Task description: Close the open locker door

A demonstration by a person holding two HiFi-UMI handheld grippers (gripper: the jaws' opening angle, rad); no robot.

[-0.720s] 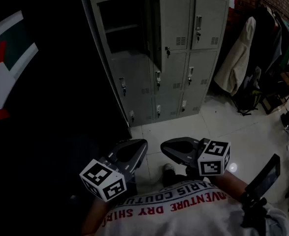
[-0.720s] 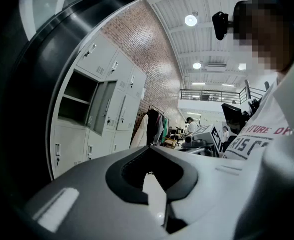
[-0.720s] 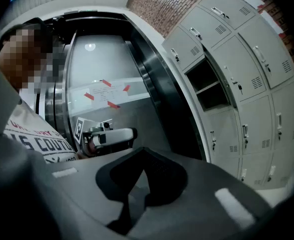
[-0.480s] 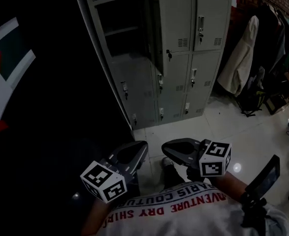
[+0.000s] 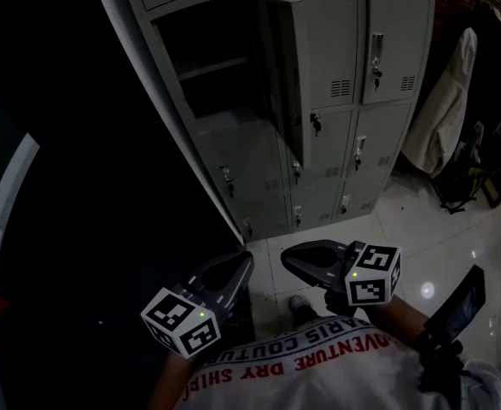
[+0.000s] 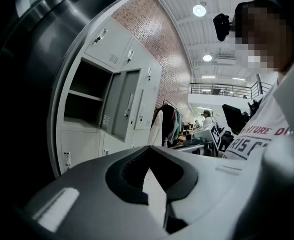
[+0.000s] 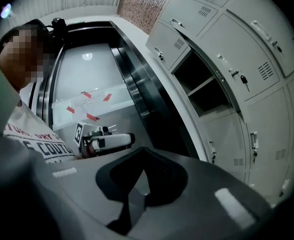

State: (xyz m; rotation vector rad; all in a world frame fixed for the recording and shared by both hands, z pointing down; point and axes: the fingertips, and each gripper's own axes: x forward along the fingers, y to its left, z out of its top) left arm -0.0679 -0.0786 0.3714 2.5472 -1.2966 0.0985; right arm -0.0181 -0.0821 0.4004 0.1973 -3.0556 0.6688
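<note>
The locker bank [image 5: 340, 101] stands at the top of the head view, on the tiled floor [image 5: 404, 229]. The open locker door [image 5: 286, 67] belongs to the left column. It hangs at the right edge of its compartment [image 5: 207, 67] and is swung outward, nearly edge-on to the camera. A shelf crosses the compartment's interior. All other visible doors sit flush with the bank.

Left gripper [image 5: 243, 259] – jaws clenched, tips meeting, nothing between them. It is held low, close to the person's shirt [image 5: 318, 366], and well apart from the door. The left gripper view shows the open door [image 6: 120, 109] beyond the jaw tips, up and to the left.

Right gripper [image 5: 288, 260] – jaws likewise clenched on nothing. It sits just beside the left gripper at the same height, over the floor.

Coats [image 5: 451, 118] hang past the bank's right edge.
</note>
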